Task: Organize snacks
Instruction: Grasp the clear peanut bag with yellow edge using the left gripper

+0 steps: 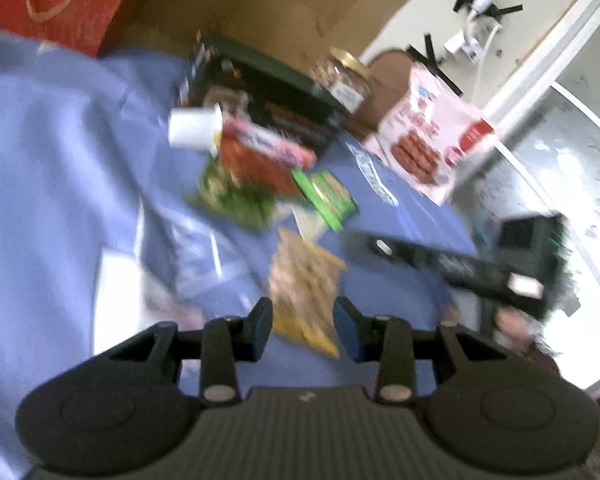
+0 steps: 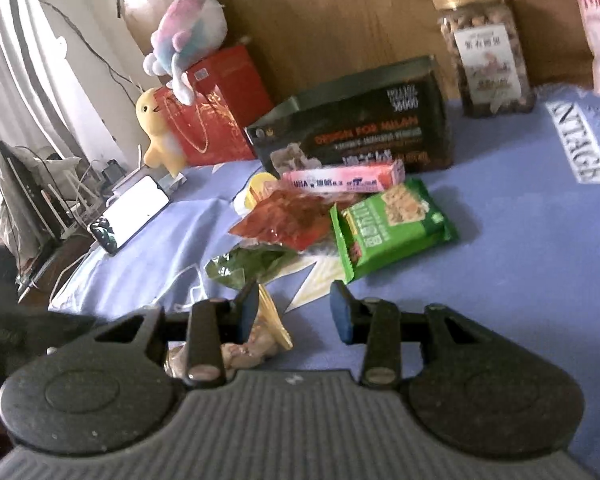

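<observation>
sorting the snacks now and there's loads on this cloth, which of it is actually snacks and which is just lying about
Part of the job:
- nut jar
- dark box
- pink box
- green packet
- red packet
- yellow packet
- pink cookie bag

Just lying about:
- phone
- plush toys
- red gift bag
- white cup

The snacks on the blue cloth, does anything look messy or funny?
Yes. The snacks lie in a jumbled heap: a red packet overlaps a dark green bag, and a white cup lies tipped on its side against the black box. Only the nut jar stands upright.
</observation>
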{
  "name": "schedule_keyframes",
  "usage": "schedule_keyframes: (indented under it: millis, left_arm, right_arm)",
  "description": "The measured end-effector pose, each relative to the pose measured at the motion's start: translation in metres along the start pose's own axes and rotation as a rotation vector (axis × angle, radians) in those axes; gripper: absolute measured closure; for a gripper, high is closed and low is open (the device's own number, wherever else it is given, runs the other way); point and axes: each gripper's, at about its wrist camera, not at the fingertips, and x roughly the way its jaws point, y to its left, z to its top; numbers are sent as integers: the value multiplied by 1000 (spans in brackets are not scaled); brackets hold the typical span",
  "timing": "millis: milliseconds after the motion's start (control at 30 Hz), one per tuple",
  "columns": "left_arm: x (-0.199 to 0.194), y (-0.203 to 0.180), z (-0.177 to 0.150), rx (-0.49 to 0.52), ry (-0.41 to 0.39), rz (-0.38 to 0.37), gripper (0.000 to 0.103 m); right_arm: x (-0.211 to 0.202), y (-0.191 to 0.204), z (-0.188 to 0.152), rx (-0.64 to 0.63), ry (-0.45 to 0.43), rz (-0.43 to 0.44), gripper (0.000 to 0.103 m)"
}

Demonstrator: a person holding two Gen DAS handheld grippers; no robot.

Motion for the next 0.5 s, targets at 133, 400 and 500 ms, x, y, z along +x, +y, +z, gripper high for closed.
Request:
schedule_keyframes:
  millis: [133, 400, 500]
  left_arm:
    - [14, -1, -13, -59, 52, -54, 68]
    - [29, 16, 6, -157, -9, 27, 70]
    - [21, 22, 12, -172, -40, 47, 65]
  right_arm:
    - [12, -3, -3, 32, 40, 36, 63]
    - [-6, 0, -18, 59, 116, 181, 72]
    - [-23, 8, -24, -4, 79, 196, 69]
